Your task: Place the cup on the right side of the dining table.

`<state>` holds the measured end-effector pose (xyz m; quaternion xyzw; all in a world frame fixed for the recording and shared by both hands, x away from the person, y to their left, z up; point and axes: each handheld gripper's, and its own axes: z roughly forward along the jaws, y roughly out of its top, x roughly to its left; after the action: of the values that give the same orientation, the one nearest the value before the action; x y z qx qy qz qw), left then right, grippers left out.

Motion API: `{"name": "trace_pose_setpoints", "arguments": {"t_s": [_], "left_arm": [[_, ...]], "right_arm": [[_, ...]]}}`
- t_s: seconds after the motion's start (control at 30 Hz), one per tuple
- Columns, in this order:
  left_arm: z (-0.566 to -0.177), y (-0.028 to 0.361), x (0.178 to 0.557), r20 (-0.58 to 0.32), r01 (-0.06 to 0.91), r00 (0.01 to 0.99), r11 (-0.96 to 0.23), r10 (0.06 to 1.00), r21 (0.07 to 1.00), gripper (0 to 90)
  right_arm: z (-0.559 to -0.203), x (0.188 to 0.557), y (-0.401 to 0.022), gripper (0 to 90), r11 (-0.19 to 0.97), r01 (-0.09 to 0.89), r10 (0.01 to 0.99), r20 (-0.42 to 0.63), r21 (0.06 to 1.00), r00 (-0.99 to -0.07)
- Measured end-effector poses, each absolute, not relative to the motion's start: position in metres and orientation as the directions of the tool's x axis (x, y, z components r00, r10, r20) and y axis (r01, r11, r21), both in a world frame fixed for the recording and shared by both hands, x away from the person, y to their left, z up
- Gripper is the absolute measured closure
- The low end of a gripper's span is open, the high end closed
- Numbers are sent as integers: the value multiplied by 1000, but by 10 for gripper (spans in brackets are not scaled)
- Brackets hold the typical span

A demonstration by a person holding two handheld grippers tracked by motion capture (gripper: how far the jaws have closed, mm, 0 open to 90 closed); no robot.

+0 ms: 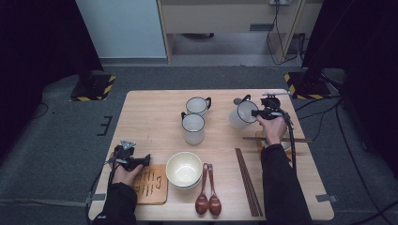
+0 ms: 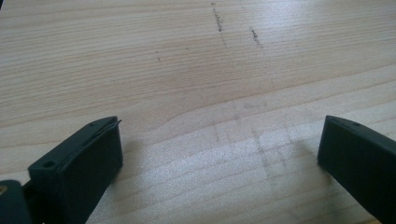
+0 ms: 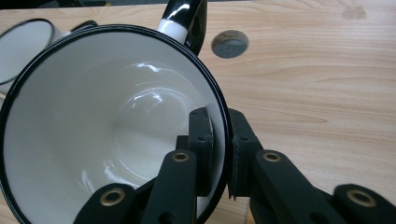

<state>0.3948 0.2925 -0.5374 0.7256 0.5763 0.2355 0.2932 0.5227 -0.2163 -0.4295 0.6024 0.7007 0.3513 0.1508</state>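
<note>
Nearest, a left gripper [image 1: 141,161] is held low over the table [image 1: 150,117] beside a wooden mat [image 1: 151,183], its jaws spread wide with bare wood between them. Just beyond, a bowl [image 1: 184,169], two spoons [image 1: 208,190] and chopsticks [image 1: 248,180] are lined up along the near edge. Farther off, a right gripper [image 3: 220,140] is clamped on the rim of a white mug [image 3: 107,126], which is lifted and tilted near the far right corner, well apart from two other mugs [image 1: 194,121]. Open wood is left at the far left.

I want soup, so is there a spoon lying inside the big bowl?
No, the bowl holds nothing, and the two brown spoons lie on the table beside it.
</note>
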Motion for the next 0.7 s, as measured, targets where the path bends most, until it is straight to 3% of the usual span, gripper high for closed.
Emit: {"name": "trace_pose_setpoints", "arguments": {"t_s": [0.7], "left_arm": [[-537, 293, 395, 4, 698, 225, -164, 974, 697, 0]], "right_arm": [[-456, 532, -221, 830, 74, 778, 978, 109, 624, -180]]}}
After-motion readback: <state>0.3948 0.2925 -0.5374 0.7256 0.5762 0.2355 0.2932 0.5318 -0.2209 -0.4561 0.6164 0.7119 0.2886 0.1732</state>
